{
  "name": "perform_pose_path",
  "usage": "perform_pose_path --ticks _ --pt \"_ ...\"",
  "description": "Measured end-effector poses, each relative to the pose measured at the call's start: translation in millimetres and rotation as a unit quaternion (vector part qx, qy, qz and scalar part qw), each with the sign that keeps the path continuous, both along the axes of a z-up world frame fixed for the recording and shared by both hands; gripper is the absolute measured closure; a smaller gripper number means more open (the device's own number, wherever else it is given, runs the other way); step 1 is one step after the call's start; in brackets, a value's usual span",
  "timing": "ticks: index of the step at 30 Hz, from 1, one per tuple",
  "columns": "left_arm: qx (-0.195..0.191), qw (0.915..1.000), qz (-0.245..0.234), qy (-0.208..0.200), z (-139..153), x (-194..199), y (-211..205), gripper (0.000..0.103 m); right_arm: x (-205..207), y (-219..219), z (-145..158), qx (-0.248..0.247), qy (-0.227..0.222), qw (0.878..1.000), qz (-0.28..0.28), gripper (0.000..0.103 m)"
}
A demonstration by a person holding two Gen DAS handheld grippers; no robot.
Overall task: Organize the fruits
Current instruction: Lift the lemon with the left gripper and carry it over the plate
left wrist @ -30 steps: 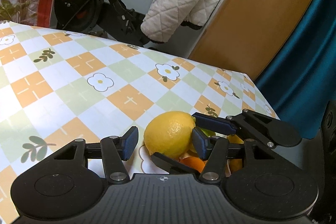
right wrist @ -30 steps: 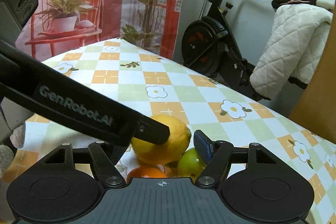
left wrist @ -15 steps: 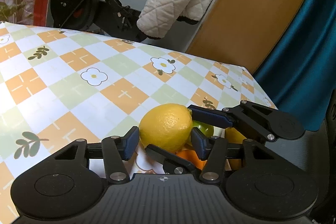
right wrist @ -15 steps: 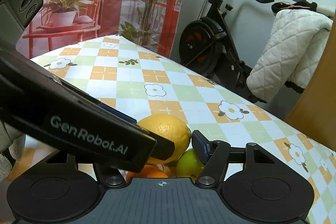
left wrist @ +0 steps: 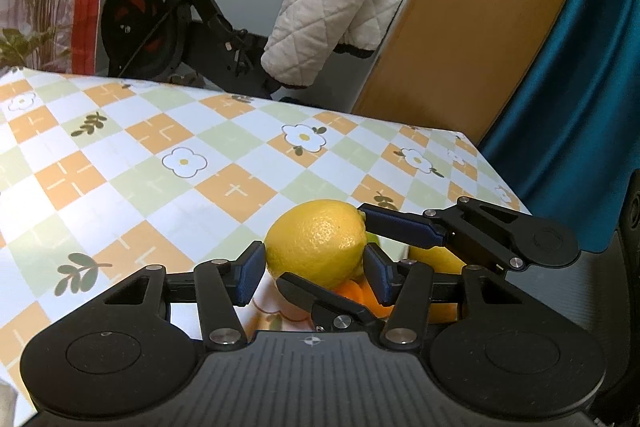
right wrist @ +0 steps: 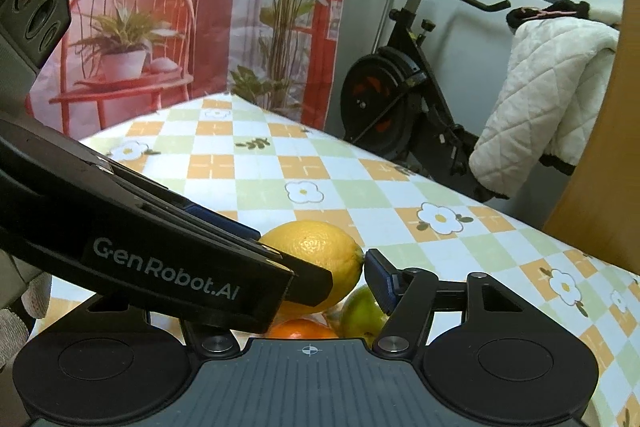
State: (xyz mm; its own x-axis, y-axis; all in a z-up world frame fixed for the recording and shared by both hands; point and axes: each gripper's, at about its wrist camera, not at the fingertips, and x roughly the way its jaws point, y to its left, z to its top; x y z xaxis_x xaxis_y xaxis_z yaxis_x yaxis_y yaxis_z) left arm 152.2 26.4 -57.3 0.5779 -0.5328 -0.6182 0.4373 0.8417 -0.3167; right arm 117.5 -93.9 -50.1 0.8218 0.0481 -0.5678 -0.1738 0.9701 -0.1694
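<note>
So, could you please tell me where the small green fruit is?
In the right wrist view, the small green fruit sits low at centre, beneath the large yellow lemon.

Both tools are matte black plastic: the left gripper has a ribbed grey-black deck with a small crosshair mark, two round housings, and silver rivets on its linkage bars. Its fingers carry dark blue pads. White lettering reading "GenRobot.AI" runs along its side, seen past the matching right gripper.
</note>
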Motion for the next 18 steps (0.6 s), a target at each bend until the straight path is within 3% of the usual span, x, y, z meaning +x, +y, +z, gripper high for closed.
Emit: perform_pose_path --ticks 10,18 --pt "0.021 0.9992 -0.021 -0.028 27 -30 -23 0.047 -40 -16 25 0.026 -0.032 0.999 -0.020 0.044" --pt "0.039 0.9970 -0.055 -0.038 35 -45 -66 0.047 -76 -56 35 0.051 -0.056 0.995 -0.058 0.044"
